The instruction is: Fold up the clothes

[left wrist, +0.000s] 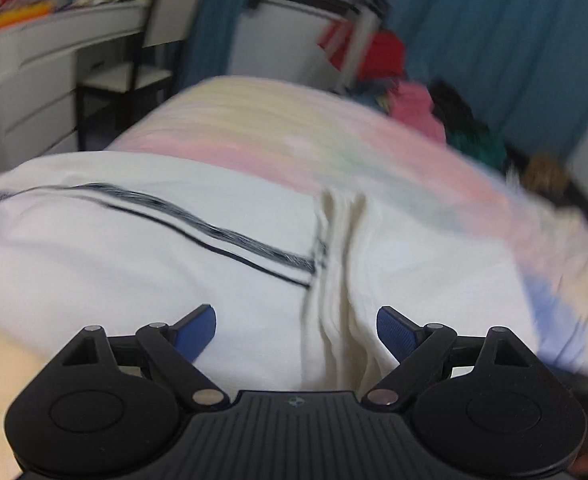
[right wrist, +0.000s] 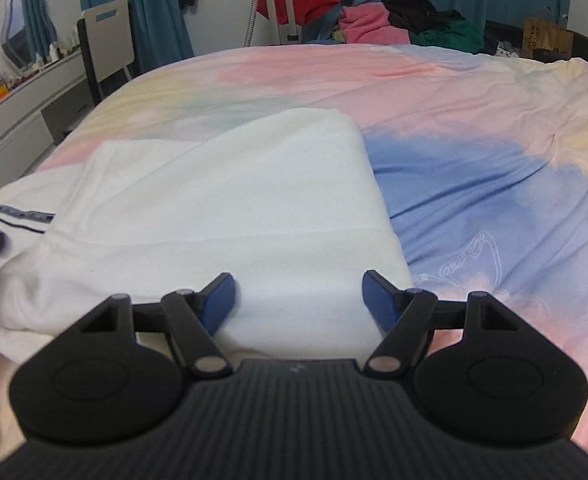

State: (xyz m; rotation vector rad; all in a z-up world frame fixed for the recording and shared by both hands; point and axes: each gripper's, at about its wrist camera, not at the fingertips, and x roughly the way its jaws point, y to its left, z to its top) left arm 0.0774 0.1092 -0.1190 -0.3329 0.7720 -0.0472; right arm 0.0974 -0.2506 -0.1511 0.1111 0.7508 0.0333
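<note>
Covering most of both views, the bed (right wrist: 473, 112) wears a pastel pink, blue and yellow sheet. On its near left part lies the white garment (right wrist: 222, 200), partly folded, with a dark stripe (left wrist: 222, 236) running across it. Far behind it sits a pile of clothes (right wrist: 377, 20). Above the garment, the left gripper (left wrist: 296, 330) and the right gripper (right wrist: 298, 300) are both spread wide, holding nothing.
</note>
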